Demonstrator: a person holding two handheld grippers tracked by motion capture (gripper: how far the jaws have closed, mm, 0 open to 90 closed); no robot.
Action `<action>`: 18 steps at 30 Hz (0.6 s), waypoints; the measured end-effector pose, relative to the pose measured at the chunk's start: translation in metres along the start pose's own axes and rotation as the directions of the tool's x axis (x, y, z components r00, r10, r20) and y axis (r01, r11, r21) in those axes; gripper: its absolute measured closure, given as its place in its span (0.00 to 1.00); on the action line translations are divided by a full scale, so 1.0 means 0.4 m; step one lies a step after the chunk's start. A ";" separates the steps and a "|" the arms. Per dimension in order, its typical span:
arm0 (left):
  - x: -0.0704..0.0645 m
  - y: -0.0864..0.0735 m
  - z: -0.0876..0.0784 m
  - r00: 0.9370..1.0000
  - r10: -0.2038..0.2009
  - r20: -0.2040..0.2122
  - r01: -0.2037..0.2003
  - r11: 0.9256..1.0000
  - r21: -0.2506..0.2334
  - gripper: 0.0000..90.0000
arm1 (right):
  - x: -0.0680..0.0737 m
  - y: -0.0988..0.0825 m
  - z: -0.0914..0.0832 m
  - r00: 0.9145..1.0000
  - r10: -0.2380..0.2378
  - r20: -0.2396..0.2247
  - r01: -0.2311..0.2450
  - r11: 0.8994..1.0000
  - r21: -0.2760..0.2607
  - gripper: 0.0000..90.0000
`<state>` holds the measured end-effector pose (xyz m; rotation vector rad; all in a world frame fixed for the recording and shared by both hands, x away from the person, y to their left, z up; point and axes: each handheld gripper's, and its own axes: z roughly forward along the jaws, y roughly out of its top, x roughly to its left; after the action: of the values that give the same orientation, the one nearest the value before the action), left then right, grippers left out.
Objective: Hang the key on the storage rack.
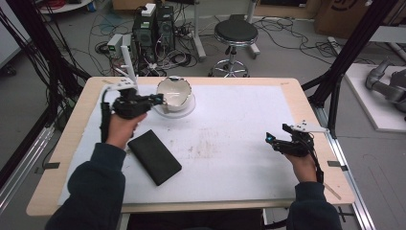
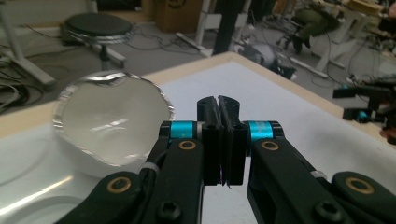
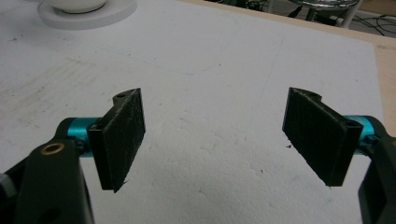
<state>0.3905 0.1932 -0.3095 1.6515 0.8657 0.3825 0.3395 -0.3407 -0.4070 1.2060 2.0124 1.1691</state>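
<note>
Left gripper [image 2: 218,140] clenched, empty, beside bowl [image 1: 174,93] on saucer [image 1: 189,109]. Right gripper [image 3: 215,135] released, idle. Bowl looks placed; black case [image 1: 154,156] untouched.

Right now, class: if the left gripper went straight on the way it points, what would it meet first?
Probably the white bowl on its saucer. The left gripper, jaws shut, sits right beside the bowl; depth is unclear, so it might pass just alongside.

Far left: white bowl [image 1: 174,94] on its saucer [image 1: 189,109] blocks passage.
Near left: black case [image 1: 154,156] lies flat.
Centre and right: white mat [image 1: 239,139] is open.
</note>
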 end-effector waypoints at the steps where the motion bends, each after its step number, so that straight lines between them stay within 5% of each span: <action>1: 0.015 0.010 -0.017 1.000 -0.001 -0.011 0.001 1.000 -0.009 0.98 | 0.001 0.000 0.003 1.000 -0.003 -0.001 0.003 1.000 0.001 0.24; 9: 0.133 0.080 -0.091 0.993 -0.035 -0.110 0.026 0.996 -0.079 0.98 | 0.005 0.003 0.006 1.000 -0.016 0.009 0.016 1.000 0.002 0.24; 18: 0.224 0.117 -0.088 0.977 -0.095 -0.189 0.075 0.992 -0.106 0.98 | 0.001 0.001 0.004 1.000 -0.016 0.019 0.016 1.000 0.000 0.24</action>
<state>0.4431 0.2793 -0.2738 1.4983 1.0429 0.5247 0.3407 -0.3395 -0.4076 1.1943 2.0050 1.1460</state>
